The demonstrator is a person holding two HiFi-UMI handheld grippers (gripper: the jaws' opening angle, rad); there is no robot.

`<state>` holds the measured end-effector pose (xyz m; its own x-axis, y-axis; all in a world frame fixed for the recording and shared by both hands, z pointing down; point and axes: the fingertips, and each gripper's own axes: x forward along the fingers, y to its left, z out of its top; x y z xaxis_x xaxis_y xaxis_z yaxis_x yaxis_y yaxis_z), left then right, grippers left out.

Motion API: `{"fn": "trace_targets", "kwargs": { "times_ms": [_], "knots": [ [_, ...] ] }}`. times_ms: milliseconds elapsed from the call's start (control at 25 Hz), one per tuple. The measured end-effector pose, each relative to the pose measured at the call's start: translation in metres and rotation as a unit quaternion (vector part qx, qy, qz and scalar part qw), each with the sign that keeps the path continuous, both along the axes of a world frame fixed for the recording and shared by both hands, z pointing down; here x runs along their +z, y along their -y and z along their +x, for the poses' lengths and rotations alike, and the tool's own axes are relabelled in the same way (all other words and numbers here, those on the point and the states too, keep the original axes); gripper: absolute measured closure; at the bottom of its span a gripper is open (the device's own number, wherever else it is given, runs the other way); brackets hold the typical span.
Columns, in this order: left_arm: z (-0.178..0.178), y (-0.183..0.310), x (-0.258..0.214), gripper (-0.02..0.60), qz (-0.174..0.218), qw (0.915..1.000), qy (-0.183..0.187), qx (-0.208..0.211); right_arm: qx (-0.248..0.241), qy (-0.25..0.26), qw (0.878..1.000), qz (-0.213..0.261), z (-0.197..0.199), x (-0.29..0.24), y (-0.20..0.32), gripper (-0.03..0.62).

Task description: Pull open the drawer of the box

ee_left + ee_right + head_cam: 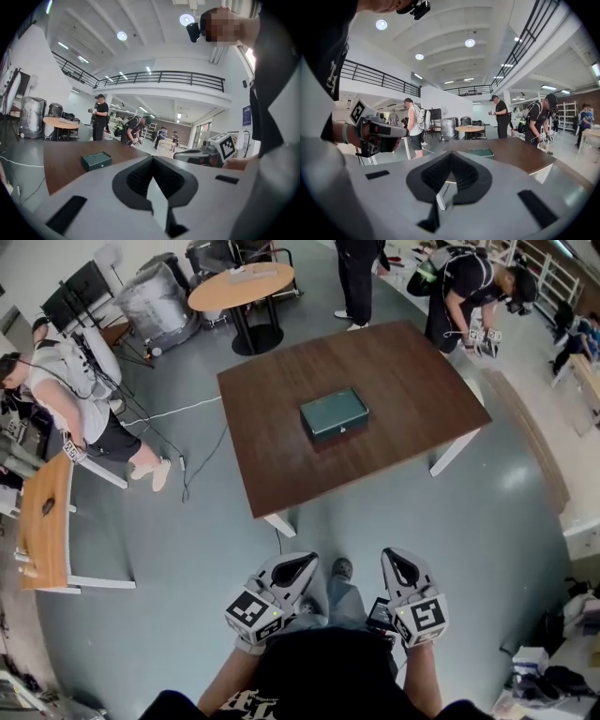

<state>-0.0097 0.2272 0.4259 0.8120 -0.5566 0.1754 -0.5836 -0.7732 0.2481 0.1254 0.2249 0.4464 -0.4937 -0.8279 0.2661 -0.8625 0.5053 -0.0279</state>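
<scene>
The person stands well back from the brown desk (272, 418). Both tools are held close to the body, above the floor. The left gripper (298, 568) and the right gripper (398, 566) point towards the desk, and neither is near it. Each gripper view shows the jaws together at the tips with nothing between the pads, so both tools are empty.

The green box (334, 414) lies flat around the middle of the desk, apart from every edge, with nothing beside it. Its near side face carries a small pale mark. Whether that is the drawer pull cannot be told from here, and no drawer front stands out from the box, so the drawer looks closed. The task appears not to have begun.

Several things could go wrong from here:
- **Sliding box:** The box sits loose on a smooth top and looks light. A pull on the drawer alone would likely drag the whole box towards the near edge, so one gripper would probably have to hold the box.
- **Poor grip:** The jaws must part before they reach the pull. A small pull may slip out from between the pads.
- **Tripping:** A cable (202, 460) trails across the floor by the desk's left side and could catch a foot on the way in.
- **Bystander:** Another person (473, 296) bends near the far right corner.
</scene>
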Motion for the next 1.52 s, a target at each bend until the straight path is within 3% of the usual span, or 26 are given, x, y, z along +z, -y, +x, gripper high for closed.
{"fn": "trace_targets", "kwargs": {
  "times_ms": [280, 920, 1520],
  "knots": [
    [-0.017, 0.028, -0.002, 0.575, -0.012, 0.9997, 0.001, -0.023, 0.016, 0.002, 1.000, -0.007, 0.008, -0.010, 0.028, 0.608],
    [-0.040, 0.105, -0.014, 0.575, 0.023, 0.9979, -0.010, -0.060, -0.021, -0.012, 1.000, 0.019, -0.018, -0.021, 0.123, 0.606],
    [-0.012, 0.148, -0.016, 0.575, 0.012, 0.9972, -0.002, -0.074, -0.032, -0.005, 0.999, 0.011, 0.011, -0.018, 0.172, 0.606]
  ]
}}
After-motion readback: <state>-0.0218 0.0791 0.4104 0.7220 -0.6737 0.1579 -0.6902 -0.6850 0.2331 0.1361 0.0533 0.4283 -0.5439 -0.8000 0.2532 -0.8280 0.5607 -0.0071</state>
